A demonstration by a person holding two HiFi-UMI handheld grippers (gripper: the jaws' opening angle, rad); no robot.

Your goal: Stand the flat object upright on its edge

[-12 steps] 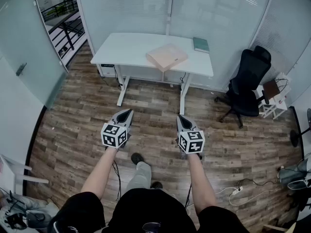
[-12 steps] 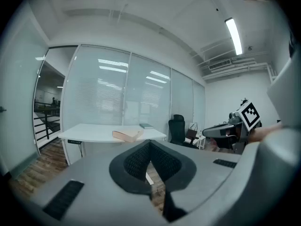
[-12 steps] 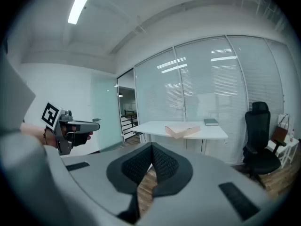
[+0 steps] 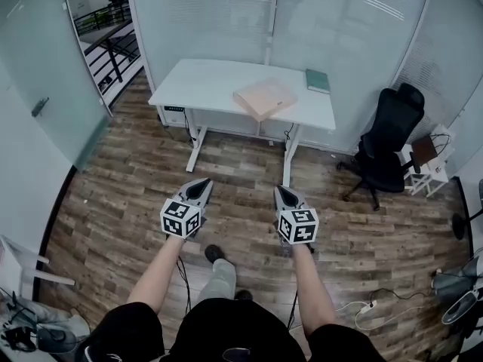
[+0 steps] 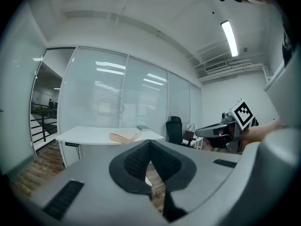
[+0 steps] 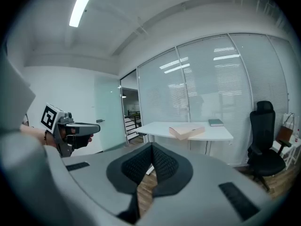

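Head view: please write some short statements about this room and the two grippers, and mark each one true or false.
1. The flat tan object lies flat on the white desk. True.
2. The left gripper holds the flat tan object. False: it is shut and empty, over the wooden floor, away from the desk.
3. A green book lies on the same desk, apart from the flat tan object. True.
4. The black chair stands at the desk's left. False: in the head view it stands at the desk's right.
5. The right gripper has its jaws wide open. False: they are shut on nothing.
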